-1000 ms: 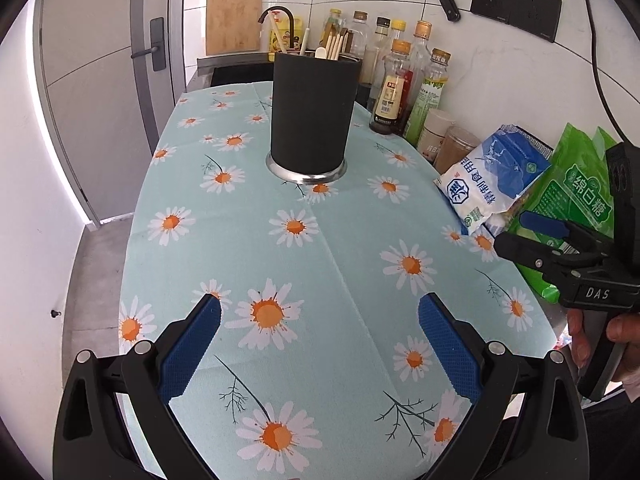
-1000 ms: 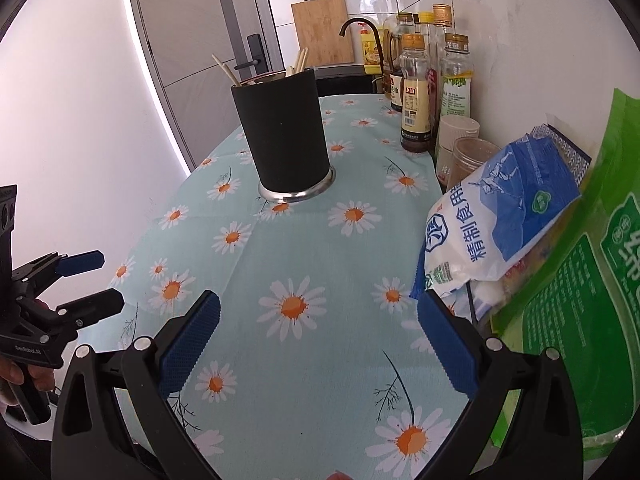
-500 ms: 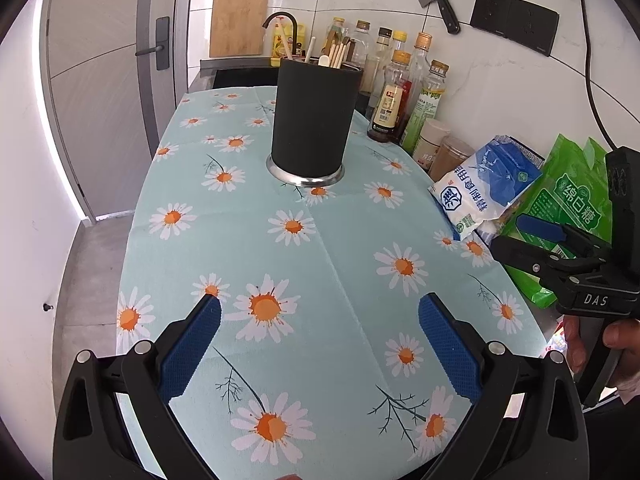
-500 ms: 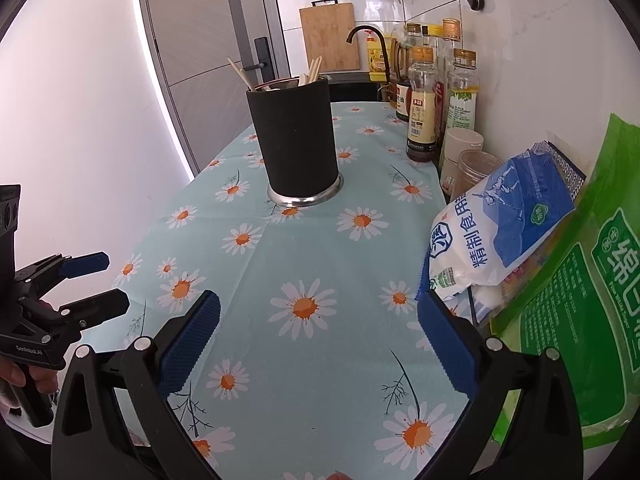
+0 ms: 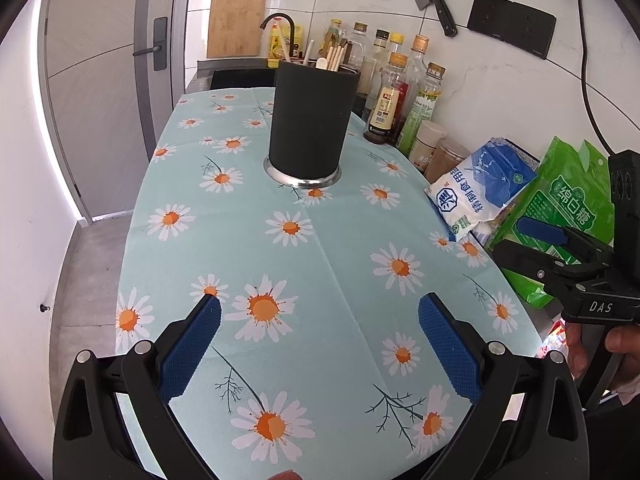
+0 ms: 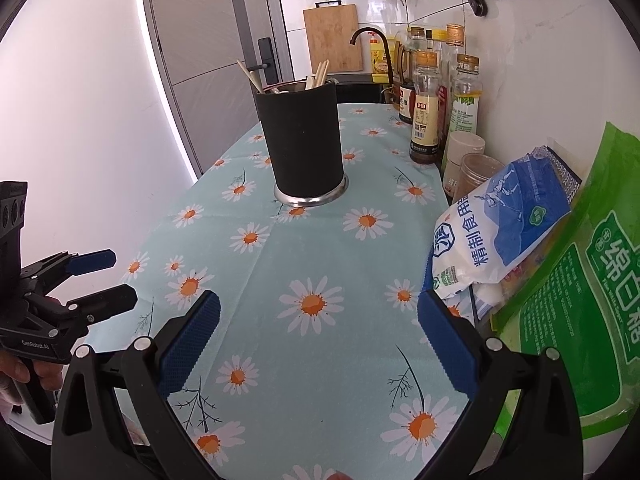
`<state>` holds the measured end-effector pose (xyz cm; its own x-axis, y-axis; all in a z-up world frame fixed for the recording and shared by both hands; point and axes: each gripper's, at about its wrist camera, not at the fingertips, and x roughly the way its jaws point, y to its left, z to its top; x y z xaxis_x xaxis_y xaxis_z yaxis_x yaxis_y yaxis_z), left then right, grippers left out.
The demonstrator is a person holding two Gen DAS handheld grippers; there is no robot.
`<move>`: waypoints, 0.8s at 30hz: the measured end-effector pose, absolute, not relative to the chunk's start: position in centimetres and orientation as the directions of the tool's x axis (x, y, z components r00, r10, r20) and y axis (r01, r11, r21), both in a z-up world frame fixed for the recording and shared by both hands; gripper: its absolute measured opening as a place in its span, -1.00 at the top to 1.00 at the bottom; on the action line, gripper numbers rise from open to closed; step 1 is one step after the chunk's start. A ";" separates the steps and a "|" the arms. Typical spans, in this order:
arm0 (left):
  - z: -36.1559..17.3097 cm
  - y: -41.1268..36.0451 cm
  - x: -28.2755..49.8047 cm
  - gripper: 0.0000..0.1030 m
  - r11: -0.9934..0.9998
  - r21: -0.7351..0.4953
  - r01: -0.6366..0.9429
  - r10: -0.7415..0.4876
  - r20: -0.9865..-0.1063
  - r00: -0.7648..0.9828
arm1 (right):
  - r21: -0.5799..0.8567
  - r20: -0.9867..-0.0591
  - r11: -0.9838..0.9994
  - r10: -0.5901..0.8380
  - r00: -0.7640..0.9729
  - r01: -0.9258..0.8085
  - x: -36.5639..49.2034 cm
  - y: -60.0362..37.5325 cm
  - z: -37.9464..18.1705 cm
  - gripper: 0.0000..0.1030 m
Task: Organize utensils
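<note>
Both grippers idle and empty near edge of the daisy tablecloth (image 5: pixel 320 264), utensil holder (image 5: pixel 310 120) well ahead.

Left gripper (image 5: pixel 320 340) jaws spread wide, nothing between pads; right gripper (image 6: pixel 318 340) same, spread and empty. Both held low over bare cloth on the near side of the holder, aimed at it, likely a start or finish pose rather than mid-grasp. Holder: black cylinder, upright on a steel base ring, mid-table. Inside: chopsticks (image 5: pixel 334 58) and a pale spoon handle (image 5: pixel 321 63) sticking up past the rim; deeper contents hidden. No loose utensils visible anywhere on the cloth, so sorting looks done or not begun; cannot tell which. Right of the holder, along the wall: sauce bottles (image 5: pixel 390 96), two lidded jars (image 5: pixel 442 154), blue-white salt bag (image 5: pixel 480 188), green sugar bag (image 5: pixel 568 204). Parked clear of the working lane, probably unrelated.
</note>
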<state>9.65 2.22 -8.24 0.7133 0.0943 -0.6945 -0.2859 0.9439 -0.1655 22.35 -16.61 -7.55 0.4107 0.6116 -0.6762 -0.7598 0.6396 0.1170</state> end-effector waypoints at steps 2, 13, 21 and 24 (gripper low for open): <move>-8.3 2.2 9.8 -0.87 0.946 -0.164 -0.279 0.090 -0.695 0.714 | 0.118 -0.680 0.640 0.609 0.408 -0.759 22.3 -16.5 -7.7 -0.90; -8.2 2.5 9.8 -0.87 0.947 -0.160 -0.278 0.091 -0.696 0.712 | 0.125 -0.690 0.629 0.611 0.388 -0.767 22.1 -15.9 -8.0 -0.90; -8.4 2.2 9.5 -0.87 0.945 -0.178 -0.276 0.079 -0.693 0.717 | 0.115 -0.691 0.619 0.612 0.386 -0.777 22.0 -15.8 -8.0 -0.90; -8.5 1.9 9.6 -0.87 0.946 -0.178 -0.271 0.073 -0.697 0.713 | 0.121 -0.691 0.623 0.612 0.384 -0.773 22.1 -15.9 -8.0 -0.90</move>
